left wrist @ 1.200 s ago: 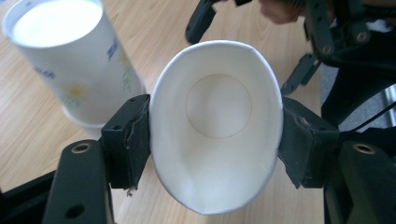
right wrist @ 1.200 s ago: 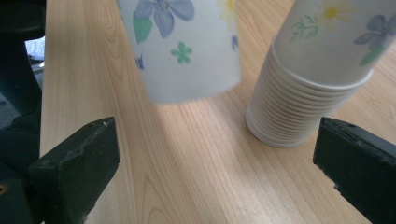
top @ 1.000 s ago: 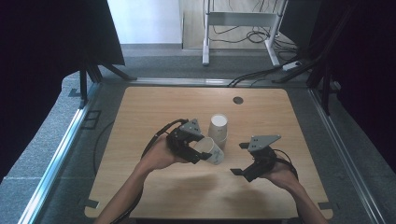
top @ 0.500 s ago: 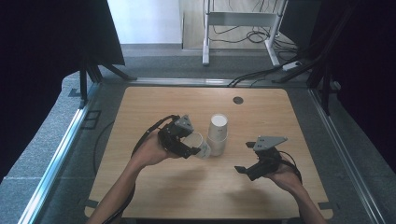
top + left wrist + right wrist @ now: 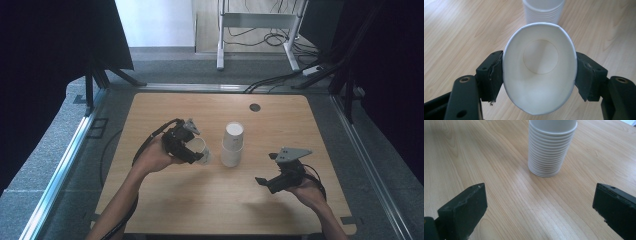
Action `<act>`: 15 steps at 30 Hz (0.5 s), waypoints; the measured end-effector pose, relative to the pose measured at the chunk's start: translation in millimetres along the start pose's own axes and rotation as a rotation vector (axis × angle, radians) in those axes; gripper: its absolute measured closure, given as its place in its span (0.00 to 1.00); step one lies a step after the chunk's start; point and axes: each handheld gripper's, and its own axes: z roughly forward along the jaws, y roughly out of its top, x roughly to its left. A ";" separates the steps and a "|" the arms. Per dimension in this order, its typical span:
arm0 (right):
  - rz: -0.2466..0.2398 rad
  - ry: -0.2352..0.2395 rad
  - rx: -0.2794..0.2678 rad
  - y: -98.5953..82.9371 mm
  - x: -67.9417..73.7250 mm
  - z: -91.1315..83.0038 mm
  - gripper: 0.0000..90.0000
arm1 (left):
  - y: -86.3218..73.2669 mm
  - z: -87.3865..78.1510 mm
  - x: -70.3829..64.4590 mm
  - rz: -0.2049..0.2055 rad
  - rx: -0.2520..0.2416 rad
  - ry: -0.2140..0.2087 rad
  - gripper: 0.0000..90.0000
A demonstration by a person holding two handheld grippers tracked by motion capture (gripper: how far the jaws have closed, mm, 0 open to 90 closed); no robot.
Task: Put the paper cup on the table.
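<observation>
Cup [image 5: 540, 72] turned, mouth facing left gripper [image 5: 539, 77]

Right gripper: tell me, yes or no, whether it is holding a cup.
No. In its own view the right gripper has its jaws wide apart over bare table, with the cup stack standing beyond them.

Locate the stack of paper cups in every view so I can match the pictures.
High view: stack of paper cups stands upside down at table centre, right of the left gripper.
Left gripper view: top centre, beyond the held single cup.
Right gripper view: top centre, ahead of open jaws.
Shared landmark: the wooden tabletop.
</observation>
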 end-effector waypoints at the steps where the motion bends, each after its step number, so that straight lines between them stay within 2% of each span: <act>1: 0.004 -0.003 -0.001 -1.2 -0.7 -0.3 0.00 | -0.4 -0.2 1.2 -0.004 0.007 0.006 0.34; 10: 0.038 -0.024 -0.007 -11.3 -3.4 -0.5 0.00 | -6.2 1.5 17.0 -0.040 0.091 0.067 0.33; 15: 0.051 -0.030 -0.005 -17.1 -4.1 0.3 0.00 | -9.1 5.1 25.3 -0.048 0.155 0.102 0.34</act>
